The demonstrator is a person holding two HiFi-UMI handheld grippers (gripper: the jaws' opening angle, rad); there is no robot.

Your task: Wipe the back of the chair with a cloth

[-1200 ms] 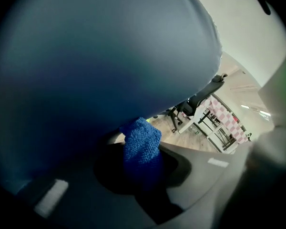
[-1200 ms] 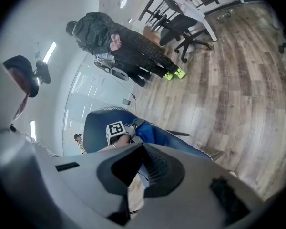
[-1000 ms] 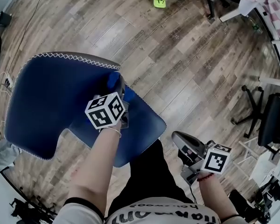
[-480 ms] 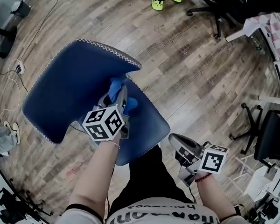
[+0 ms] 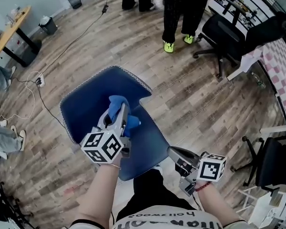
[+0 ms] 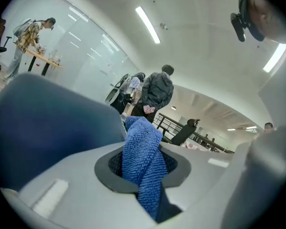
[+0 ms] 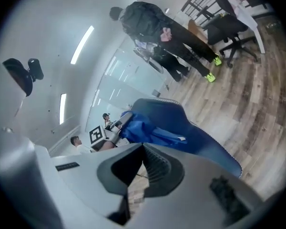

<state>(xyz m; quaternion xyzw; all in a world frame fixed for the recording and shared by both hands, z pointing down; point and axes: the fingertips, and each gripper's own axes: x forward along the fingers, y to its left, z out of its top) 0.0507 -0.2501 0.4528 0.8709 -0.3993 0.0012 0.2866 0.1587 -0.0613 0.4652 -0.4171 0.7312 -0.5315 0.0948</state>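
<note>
The left claw (image 5: 120, 114) has slid upward: the blue padded chair back (image 5: 86, 109), which lately filled its view, now sits low. The claw is clamped on a blue terry cloth (image 5: 115, 104) near the top edge. The right claw (image 5: 177, 153) hangs aside, closed and empty. How much is wiped, I can't tell.

The chair (image 5: 88, 109) is padded in dark blue with white zigzag stitching along its edge. It stands on the wood floor at about eleven o'clock from the person. A blue terry cloth (image 5: 116, 105) is bunched and pinched in the left hand-held gripper (image 5: 122, 112). It lies against the chair back, toward its three o'clock side.
</note>
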